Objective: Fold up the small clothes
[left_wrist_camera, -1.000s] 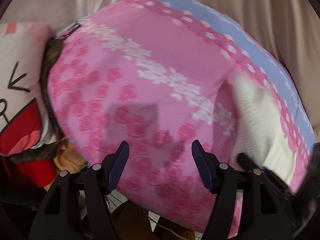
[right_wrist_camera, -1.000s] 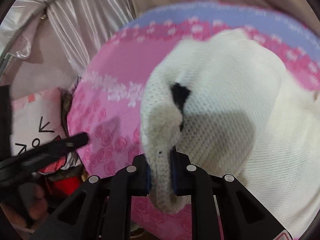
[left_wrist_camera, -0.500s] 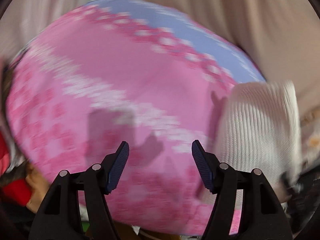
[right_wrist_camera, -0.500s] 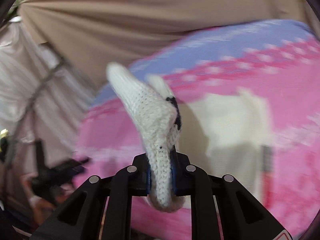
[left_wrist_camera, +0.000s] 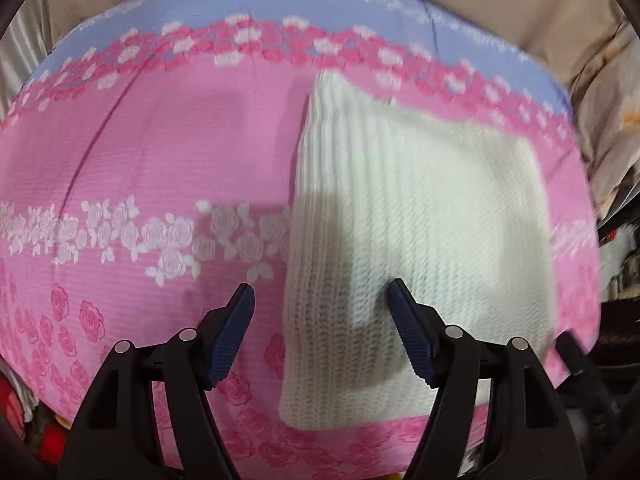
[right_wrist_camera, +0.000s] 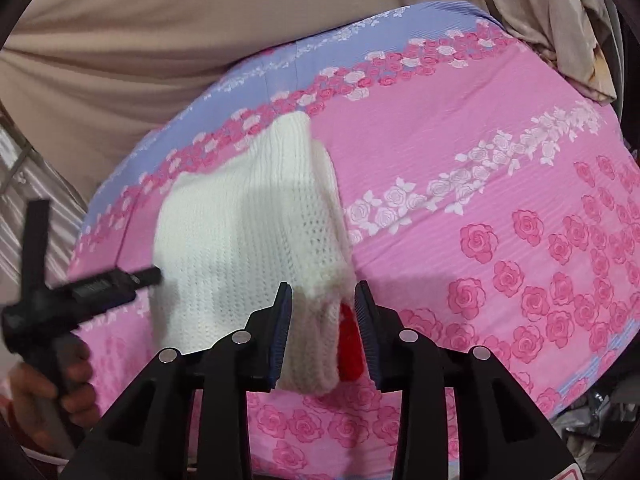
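Note:
A white knitted garment [left_wrist_camera: 420, 216] lies folded on the pink rose-print cloth [left_wrist_camera: 160, 160]. My left gripper [left_wrist_camera: 320, 292] hovers over the garment's near left edge. Its jaws are opening and nothing is gripped between them. In the right wrist view the left gripper [right_wrist_camera: 100, 284] shows at the garment's left side, held by a hand [right_wrist_camera: 60, 380]. My right gripper [right_wrist_camera: 323, 288] sits at the garment's near corner [right_wrist_camera: 312, 340]. Its jaws are opening, with the thick knit edge loose between them beside a red patch [right_wrist_camera: 350, 344].
The cloth has a blue band [left_wrist_camera: 280, 8] along its far edge, with beige fabric [right_wrist_camera: 160, 40] behind it. Crumpled printed fabric [right_wrist_camera: 572, 32] lies at the far right. The cloth drops off at the near and side edges.
My left gripper swept right across the cloth to over the garment. My right gripper carried the knit edge over and down, then parted its jaws and let go.

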`<act>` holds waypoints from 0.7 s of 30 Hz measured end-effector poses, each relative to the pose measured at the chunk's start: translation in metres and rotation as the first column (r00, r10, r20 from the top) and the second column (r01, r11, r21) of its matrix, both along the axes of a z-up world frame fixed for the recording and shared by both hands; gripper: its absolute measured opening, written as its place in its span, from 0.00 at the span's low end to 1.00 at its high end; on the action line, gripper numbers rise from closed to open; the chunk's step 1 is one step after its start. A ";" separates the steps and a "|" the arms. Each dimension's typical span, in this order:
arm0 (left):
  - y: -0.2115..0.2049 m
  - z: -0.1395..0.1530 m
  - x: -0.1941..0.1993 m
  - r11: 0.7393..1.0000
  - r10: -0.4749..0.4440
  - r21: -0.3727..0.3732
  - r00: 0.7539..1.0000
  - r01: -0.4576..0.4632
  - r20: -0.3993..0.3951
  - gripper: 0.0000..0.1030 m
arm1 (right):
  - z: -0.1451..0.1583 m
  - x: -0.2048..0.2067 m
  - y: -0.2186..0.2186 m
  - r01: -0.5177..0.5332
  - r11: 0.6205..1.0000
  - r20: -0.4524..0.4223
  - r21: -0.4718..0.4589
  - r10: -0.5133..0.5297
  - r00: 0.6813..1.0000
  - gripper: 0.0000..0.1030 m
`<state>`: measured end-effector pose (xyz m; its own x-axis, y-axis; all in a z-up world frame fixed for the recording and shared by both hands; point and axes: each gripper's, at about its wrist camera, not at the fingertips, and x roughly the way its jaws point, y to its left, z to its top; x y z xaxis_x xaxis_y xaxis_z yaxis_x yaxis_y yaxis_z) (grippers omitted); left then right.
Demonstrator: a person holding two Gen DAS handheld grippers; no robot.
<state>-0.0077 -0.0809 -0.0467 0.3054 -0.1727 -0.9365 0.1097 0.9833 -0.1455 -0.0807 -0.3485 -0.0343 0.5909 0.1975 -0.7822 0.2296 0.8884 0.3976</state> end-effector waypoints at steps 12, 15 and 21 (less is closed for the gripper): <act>0.015 0.014 -0.015 1.000 0.002 0.018 1.000 -0.002 0.025 0.73 | 0.010 -0.007 0.035 -0.141 0.965 0.023 -0.220 0.149 0.989 0.31; 0.010 -0.002 -0.027 0.999 -0.032 0.029 0.999 0.033 -0.030 0.73 | -0.028 0.000 0.052 -0.242 0.928 -0.107 -0.283 0.220 0.970 0.31; 0.016 -0.034 -0.035 0.996 -0.025 0.087 0.996 0.033 -0.090 0.72 | -0.018 -0.015 0.043 -0.148 0.955 -0.060 -0.258 0.137 0.989 0.27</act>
<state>-0.0428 -0.0654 -0.0805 0.2167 -0.0958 -0.9715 0.1287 0.9893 -0.0688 -0.0960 -0.3055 -0.0523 0.5378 0.0627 -0.8407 0.1044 0.9846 0.1402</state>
